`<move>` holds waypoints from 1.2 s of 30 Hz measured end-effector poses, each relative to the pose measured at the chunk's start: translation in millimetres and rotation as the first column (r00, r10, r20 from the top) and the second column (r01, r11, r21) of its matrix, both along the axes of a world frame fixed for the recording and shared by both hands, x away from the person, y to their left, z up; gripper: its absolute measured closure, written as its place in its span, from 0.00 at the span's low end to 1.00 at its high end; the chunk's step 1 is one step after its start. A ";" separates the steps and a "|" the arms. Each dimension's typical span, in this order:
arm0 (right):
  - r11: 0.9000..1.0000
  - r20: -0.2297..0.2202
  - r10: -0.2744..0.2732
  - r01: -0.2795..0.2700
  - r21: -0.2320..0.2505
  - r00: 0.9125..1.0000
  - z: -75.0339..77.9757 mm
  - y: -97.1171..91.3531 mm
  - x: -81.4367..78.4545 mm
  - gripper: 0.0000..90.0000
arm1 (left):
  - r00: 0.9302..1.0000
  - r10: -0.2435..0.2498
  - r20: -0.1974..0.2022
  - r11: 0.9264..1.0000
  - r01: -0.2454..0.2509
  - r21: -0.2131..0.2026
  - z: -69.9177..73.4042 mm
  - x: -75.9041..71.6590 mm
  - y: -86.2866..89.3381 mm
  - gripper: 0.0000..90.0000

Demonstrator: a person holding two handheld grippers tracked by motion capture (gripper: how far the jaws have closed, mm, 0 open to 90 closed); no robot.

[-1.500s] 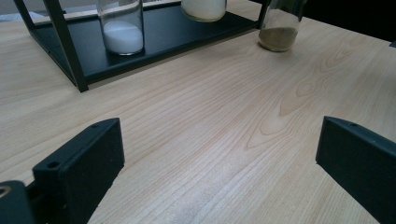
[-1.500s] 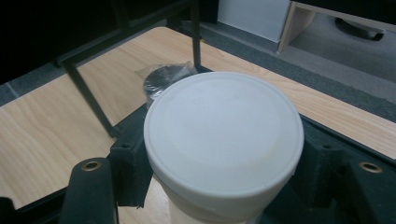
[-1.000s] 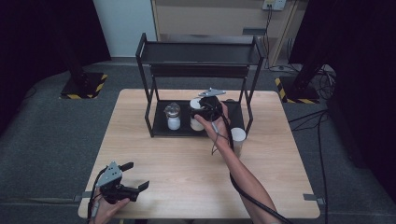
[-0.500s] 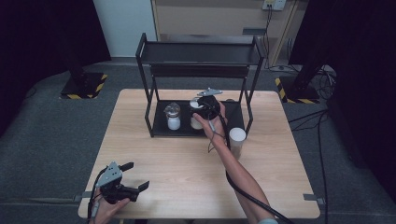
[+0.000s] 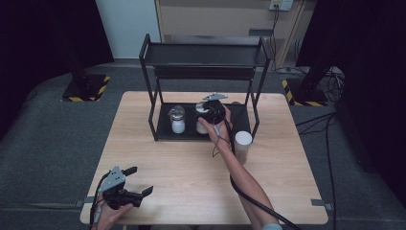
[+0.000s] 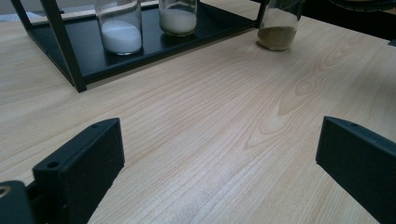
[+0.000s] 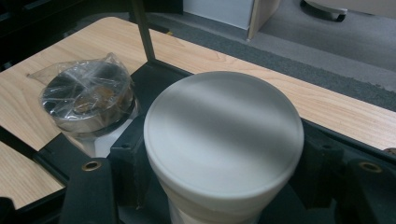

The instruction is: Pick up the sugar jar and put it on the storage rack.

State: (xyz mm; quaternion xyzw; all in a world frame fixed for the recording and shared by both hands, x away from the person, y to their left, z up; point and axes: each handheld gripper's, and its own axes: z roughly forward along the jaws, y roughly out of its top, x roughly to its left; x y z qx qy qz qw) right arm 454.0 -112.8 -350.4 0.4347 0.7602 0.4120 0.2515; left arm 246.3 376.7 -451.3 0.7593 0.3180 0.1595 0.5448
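a white-lidded jar (image 7: 223,140) on the rack (image 5: 167,134) is pinched by the right gripper (image 5: 207,115); the left gripper (image 5: 136,184), near the rack, is held spread.

A two-level rack (image 5: 206,55) stands at the far middle of the counter (image 5: 182,167). On its lower shelf two jars sit side by side: the wrapped-lid jar (image 5: 177,120) on the left, the capped jar (image 5: 203,117) just right of it, with the right gripper (image 5: 208,111) clamped around the latter. A third jar (image 5: 242,145) stands on the counter just outside the rack's right front leg. The left gripper (image 5: 139,181) rests at the counter's near left corner, well apart from the rack.
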 end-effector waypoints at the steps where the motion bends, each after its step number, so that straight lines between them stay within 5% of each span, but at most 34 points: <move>1: 1.000 -0.002 0.000 0.000 0.000 1.000 -0.3 0.2 0.1 0.37 | 1.000 0.000 0.000 1.000 0.000 -0.001 -0.1 0.0 0.0 0.00; 26: 1.000 0.011 0.003 -0.003 0.018 1.000 -7.7 -2.4 -5.3 0.36 | 1.000 -0.007 0.002 1.000 0.007 0.008 0.5 0.3 -1.4 0.00; 36: 0.999 0.033 0.010 -0.012 0.053 0.999 7.2 -9.1 -10.8 0.12 | 1.000 -0.007 0.002 1.000 0.007 0.010 0.8 0.2 -2.1 0.00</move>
